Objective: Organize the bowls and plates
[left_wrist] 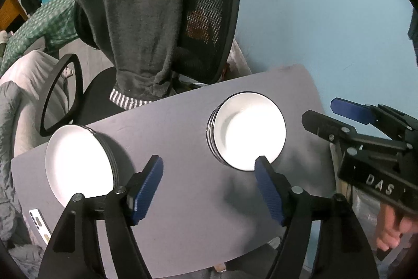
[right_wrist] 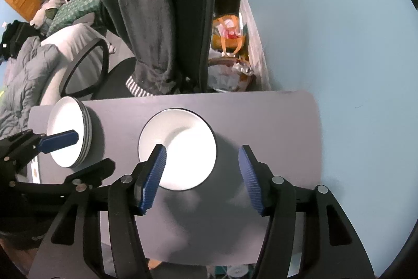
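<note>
Seen from above, left to right across a grey bench.

At the far left edge of the bench, a stack of white plates with dark rims, flat white face up. Just below it, near the bench's corner, a phone lying face down. Beyond that edge, rumpled grey bedding.

Next, the left claw, pointing steeply down above the bench: blue ribbed pads spread wide apart, nothing between them but bare bench top. From the right wrist view, one blue finger of this claw reaching in front of the plate stack.

Behind the bench, at centre, a black mesh office chair with a dark grey fleece garment draped over its back, striped hem hanging at seat level.

Right of centre, a stack of white bowls with dark rims, upright on the bench, well apart from the plate stack. In the left wrist view, the tip of the left claw's right-hand finger overlapping the bowls' near rim in the picture; actual contact cannot be told.

Further right, the right claw, also aimed steeply down, pads apart and holding nothing; its left-hand finger shown in front of the bowl stack, the other above bare bench. A hand gripping its handle at the lower right.

At the far right, a pale blue wall; at its foot behind the bench, an orange bag and a basket of crumpled items.
</note>
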A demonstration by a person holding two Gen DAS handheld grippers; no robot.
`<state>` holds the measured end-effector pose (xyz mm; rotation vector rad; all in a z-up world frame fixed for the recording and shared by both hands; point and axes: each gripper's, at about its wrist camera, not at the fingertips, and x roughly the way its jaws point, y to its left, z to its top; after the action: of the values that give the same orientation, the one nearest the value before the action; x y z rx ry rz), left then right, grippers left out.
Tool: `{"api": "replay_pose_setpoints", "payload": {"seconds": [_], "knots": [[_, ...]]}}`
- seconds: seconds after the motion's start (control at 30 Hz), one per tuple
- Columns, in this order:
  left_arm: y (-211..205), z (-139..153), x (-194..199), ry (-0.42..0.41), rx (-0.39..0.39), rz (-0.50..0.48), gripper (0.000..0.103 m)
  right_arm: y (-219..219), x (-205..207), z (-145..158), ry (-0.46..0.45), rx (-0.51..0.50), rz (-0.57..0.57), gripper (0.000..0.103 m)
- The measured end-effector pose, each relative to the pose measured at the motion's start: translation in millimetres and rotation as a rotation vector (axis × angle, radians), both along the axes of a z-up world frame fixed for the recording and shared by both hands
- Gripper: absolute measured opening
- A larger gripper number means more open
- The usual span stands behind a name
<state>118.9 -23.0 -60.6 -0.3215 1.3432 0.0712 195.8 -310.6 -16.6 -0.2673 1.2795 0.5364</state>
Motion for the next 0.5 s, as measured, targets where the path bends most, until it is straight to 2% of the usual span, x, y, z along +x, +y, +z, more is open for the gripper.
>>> {"api": "replay_pose_setpoints", "payload": {"seconds": [0.2,0.3,0.5], "knots": [[10.4,10.1,-19.9,-0.023,0.026,-0.001,0.079,3.2,-10.9,9.8,-0.015,0.011,-0.016,0.058],[11.7,16.3,-31.4,-0.042,0.061,-0.018,0.079,5.4,-18.9,13.3,-0.029,0.010,-0.022,0.062],[19.3,20.1,-53.2,-0.066,0.047,-0.051,0.079,6.1,-30.4,17.4,-0.038,0.013,-0.053,0.063]]}}
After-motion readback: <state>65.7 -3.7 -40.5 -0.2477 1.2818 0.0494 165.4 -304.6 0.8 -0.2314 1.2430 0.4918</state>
